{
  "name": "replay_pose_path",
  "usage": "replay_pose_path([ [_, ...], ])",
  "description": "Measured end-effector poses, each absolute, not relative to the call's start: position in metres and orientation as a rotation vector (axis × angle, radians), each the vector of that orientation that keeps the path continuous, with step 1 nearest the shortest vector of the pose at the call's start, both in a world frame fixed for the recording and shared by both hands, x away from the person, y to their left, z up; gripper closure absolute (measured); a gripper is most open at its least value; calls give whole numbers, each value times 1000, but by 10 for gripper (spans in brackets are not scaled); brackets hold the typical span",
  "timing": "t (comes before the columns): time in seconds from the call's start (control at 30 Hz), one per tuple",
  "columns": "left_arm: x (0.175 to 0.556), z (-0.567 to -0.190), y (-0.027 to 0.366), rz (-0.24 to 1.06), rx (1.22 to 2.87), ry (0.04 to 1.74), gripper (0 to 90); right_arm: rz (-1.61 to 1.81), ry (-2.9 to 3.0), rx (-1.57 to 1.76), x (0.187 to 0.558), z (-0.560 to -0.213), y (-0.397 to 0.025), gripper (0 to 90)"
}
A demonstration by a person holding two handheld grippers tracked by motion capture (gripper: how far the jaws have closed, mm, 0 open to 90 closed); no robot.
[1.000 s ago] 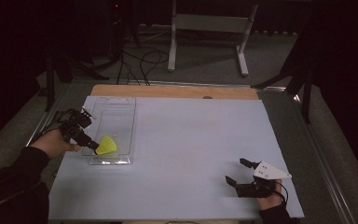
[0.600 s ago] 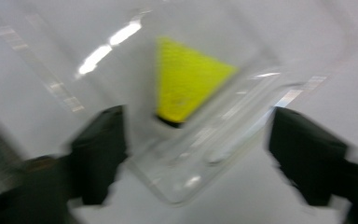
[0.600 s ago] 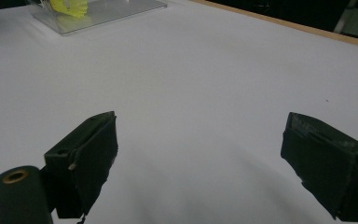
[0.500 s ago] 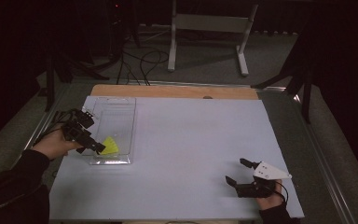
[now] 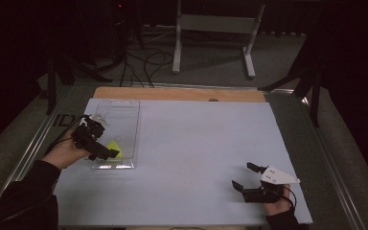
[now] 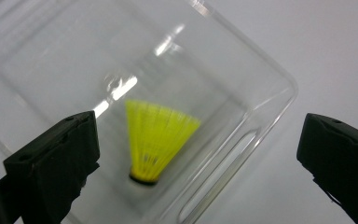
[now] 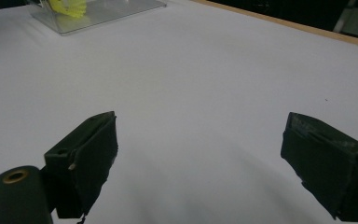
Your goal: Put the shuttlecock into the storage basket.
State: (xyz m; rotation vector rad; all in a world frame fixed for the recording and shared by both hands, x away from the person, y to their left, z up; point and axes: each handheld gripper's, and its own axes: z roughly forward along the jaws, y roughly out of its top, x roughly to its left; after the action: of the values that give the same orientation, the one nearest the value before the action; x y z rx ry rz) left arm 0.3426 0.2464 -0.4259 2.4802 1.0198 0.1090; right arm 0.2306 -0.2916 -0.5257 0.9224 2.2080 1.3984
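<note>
A yellow shuttlecock (image 5: 114,148) rests inside a clear plastic box (image 5: 120,114) on the left of the white table, near the box's front end. My left gripper (image 5: 109,152) hovers over that end of the box, open. In the left gripper view the shuttlecock (image 6: 159,136) sits between and beyond the wide-apart jaws of this gripper (image 6: 198,135), untouched, close to the box's rounded corner (image 6: 271,80). My right gripper (image 5: 242,175) is open near the table's front right, holding nothing. In its own view, the right gripper (image 7: 200,123) faces bare table, with the shuttlecock (image 7: 68,7) far off.
The white table top (image 5: 201,143) ends in a wooden strip (image 5: 182,94) at the far edge. Beyond it a white metal stand (image 5: 215,24) and cables lie on the dark floor. The box (image 7: 121,9) is the nearest object to the right gripper.
My left gripper has let go of the shuttlecock and drawn back slightly to the left; the shuttlecock stays in the box. The right gripper has not moved.
</note>
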Motion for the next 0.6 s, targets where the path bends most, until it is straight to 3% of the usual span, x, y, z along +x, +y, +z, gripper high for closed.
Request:
replay_pose_path([
  [0.6,348,-411,202,140,2403,866,0,1397,2210,925,231,-526,-292,110],
])
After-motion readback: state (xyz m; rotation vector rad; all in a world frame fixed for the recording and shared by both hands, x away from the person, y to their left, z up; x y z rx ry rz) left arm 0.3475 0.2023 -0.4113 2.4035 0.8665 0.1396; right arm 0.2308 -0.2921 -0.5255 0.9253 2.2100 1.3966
